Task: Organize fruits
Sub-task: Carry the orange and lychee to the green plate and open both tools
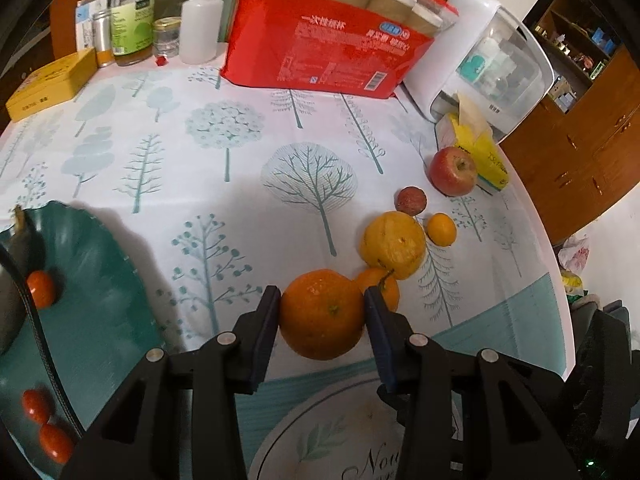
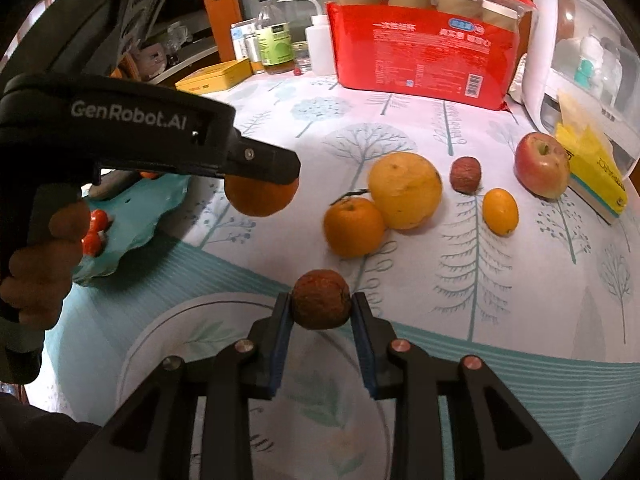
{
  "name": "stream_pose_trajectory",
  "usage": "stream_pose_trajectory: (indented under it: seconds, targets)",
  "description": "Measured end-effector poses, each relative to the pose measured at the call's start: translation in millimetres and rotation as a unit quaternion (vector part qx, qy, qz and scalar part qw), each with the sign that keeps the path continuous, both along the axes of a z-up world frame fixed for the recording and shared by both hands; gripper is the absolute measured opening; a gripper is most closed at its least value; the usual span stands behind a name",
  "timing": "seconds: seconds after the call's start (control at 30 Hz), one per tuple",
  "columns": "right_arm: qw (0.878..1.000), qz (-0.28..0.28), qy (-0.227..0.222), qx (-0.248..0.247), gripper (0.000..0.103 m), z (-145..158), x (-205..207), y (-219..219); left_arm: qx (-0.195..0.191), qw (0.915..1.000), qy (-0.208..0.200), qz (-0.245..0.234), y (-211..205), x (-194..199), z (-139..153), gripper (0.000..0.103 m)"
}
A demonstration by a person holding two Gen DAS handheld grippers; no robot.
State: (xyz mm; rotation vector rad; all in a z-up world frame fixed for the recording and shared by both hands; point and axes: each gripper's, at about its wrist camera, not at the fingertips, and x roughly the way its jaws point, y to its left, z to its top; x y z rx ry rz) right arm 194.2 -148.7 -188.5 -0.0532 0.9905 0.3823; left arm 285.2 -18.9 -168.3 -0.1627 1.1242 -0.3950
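Note:
My left gripper is shut on a large orange and holds it above the table; it also shows in the right wrist view. My right gripper is shut on a brown wrinkled fruit. On the cloth lie a small orange, a big yellow citrus, a dark red fruit, a kumquat and a red apple. A teal plate at the left holds small red fruits.
A red package with paper cups, bottles, a yellow tin and a white appliance stand at the back. A yellow tissue pack lies beside the apple. A round printed mat lies at the near edge.

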Motion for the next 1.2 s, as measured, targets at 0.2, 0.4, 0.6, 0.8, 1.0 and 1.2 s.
stream_pose_trajectory:
  seconds: [0.2, 0.4, 0.6, 0.8, 1.0, 1.2]
  targets:
    - [1.0, 0.019, 0.007, 0.008, 0.03, 10.4, -18.5, 18.9, -0.001, 0.9997, -0.003, 0.023, 23.6, -23.6, 11.8, 0.041]
    - [0.998, 0.04, 0.038, 0.016, 0.03, 14.2, -38.9, 45.8, -0.003, 0.9988, -0.009, 0.048, 53.1, -50.1, 23.5, 0.041]
    - [0.997, 0.055, 0.043, 0.024, 0.03, 21.7, -56.2, 70.1, 0.0, 0.997, -0.02, 0.075, 92.3, -77.6, 38.9, 0.041]
    - [0.996, 0.068, 0.038, 0.035, 0.03, 31.5, -70.4, 95.8, 0.004, 0.9944, -0.029, 0.101, 133.2, -99.3, 51.8, 0.041]
    - [0.996, 0.065, 0.033, 0.044, 0.03, 39.5, -78.3, 122.7, 0.002, 0.9927, -0.041, 0.113, 171.3, -115.1, 62.1, 0.041]
    - [0.997, 0.051, 0.029, 0.057, 0.03, 45.2, -81.9, 150.3, 0.006, 0.9925, -0.049, 0.112, 203.3, -122.5, 70.2, 0.041]
